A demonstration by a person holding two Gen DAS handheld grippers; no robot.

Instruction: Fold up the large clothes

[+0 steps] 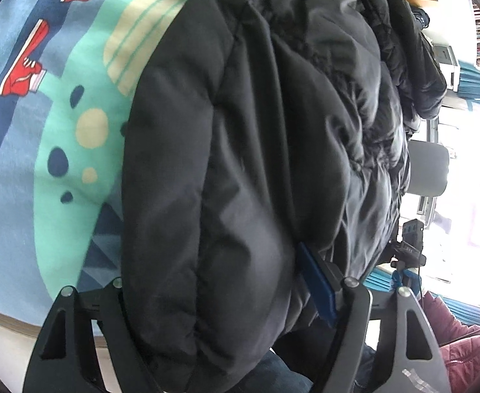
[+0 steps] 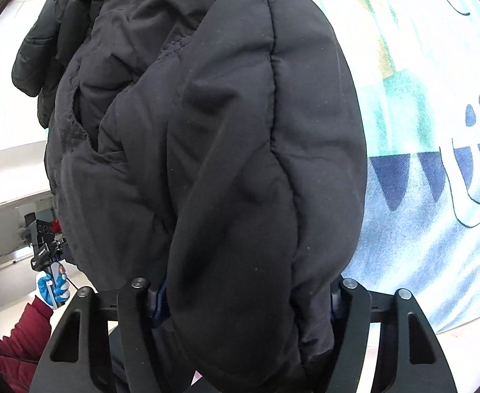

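Observation:
A black padded jacket point(image 1: 246, 163) fills the left wrist view and also the right wrist view point(image 2: 226, 150). My left gripper point(image 1: 226, 308) is shut on a thick fold of the jacket; one blue pad point(image 1: 315, 285) shows at its right, the other is hidden under the cloth. My right gripper point(image 2: 243, 298) is shut on another puffy fold, its pads mostly buried. The jacket hangs lifted between the two grippers above the patterned blanket point(image 1: 60, 150). My left gripper's body also shows from outside in the right wrist view point(image 2: 45, 249).
The blanket point(image 2: 419, 163) is light blue with a teal cartoon figure and red sneakers point(image 1: 22, 65). A grey chair back point(image 1: 428, 170) and bright windows lie to the right. The person's maroon sleeve point(image 2: 17, 334) and blue glove point(image 2: 51, 286) show at lower left.

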